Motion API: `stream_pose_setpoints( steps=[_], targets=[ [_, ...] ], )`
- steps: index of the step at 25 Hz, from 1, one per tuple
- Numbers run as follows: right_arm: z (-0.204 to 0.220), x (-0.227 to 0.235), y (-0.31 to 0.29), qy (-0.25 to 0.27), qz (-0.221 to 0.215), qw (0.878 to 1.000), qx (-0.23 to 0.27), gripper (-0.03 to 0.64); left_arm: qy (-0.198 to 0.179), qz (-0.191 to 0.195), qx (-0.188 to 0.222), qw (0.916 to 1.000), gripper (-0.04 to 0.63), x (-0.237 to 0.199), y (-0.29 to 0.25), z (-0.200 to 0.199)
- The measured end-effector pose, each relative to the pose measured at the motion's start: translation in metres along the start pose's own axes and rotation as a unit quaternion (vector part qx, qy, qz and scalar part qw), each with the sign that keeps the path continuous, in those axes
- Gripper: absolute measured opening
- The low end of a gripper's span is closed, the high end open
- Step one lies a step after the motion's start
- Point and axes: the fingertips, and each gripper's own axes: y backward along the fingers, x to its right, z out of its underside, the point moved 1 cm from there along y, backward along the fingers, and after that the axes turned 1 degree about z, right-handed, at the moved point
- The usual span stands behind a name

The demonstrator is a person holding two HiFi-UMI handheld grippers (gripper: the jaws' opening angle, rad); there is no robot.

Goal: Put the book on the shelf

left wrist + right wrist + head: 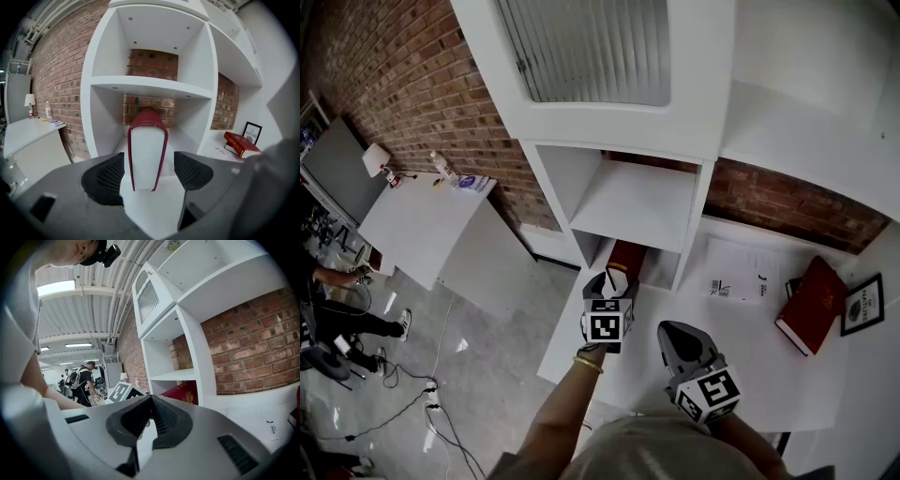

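A dark red book (626, 256) stands upright, page edges toward me, at the mouth of the lower compartment of the white shelf (635, 204). My left gripper (613, 281) is right in front of it. In the left gripper view the book (147, 150) sits between the two black pads (107, 177), with a thin gap on each side, so the left gripper (149, 172) is open. My right gripper (667, 330) hovers over the white desk, shut with nothing in it (150, 401). The right gripper view shows the same book (186, 392) from the side.
A second red book (811, 305) lies flat on the desk at right beside a framed picture (862, 305). Printed papers (737, 277) lie near the shelf. A white side table (417, 223) with small items stands at left; cables cross the floor (422, 394).
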Motion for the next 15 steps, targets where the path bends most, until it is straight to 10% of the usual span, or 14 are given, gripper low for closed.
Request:
stream_pose_setpoints(
  steps=[15],
  targets=[
    [-0.003, -0.017, 0.011, 0.009, -0.004, 1.000, 0.010, 0.006, 0.018, 0.002, 0.047, 0.9988, 0.281, 0.014, 0.050, -0.013]
  ],
)
